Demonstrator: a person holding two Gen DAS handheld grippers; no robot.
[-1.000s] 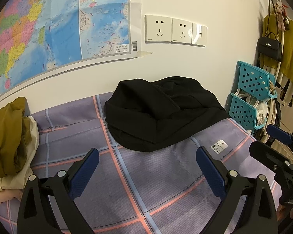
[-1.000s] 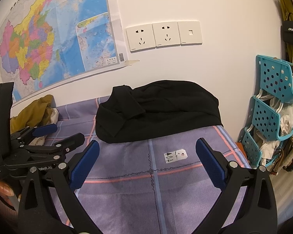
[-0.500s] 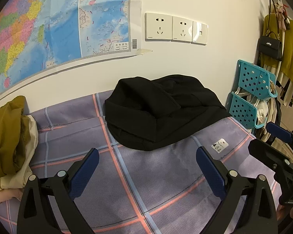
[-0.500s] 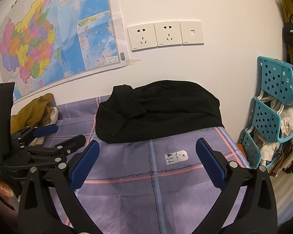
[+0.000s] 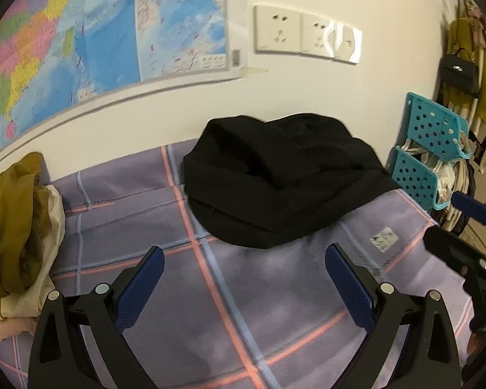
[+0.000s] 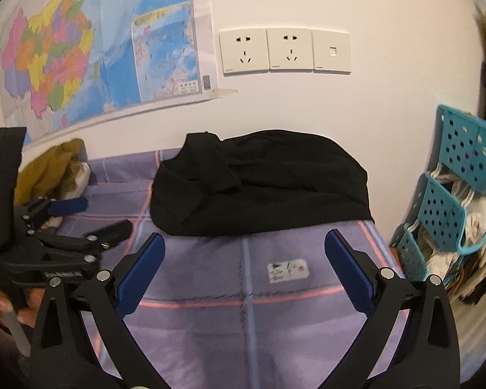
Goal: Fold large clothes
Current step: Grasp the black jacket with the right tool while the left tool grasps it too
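A black garment (image 5: 275,178) lies bunched and roughly folded at the far end of the purple checked sheet (image 5: 230,298), against the wall; the right wrist view shows the same black garment (image 6: 259,188). My left gripper (image 5: 243,262) hangs open above the bare sheet, short of the garment, with nothing between its blue pads. My right gripper (image 6: 243,253) is open too, just short of the garment's near edge. Each gripper also shows in the other's view: the right gripper (image 5: 463,227) at the right edge, the left gripper (image 6: 90,217) at the left.
A mustard and cream pile of clothes (image 5: 16,227) sits at the sheet's left end. Teal plastic baskets (image 5: 431,149) hang to the right of the bed. A map (image 5: 97,39) and wall sockets (image 5: 304,34) are on the wall behind. A white label (image 6: 288,270) lies on the sheet.
Both grippers have drifted slightly forward and tilted; the view has shifted a little. The garment has not moved and both grippers have stayed open.
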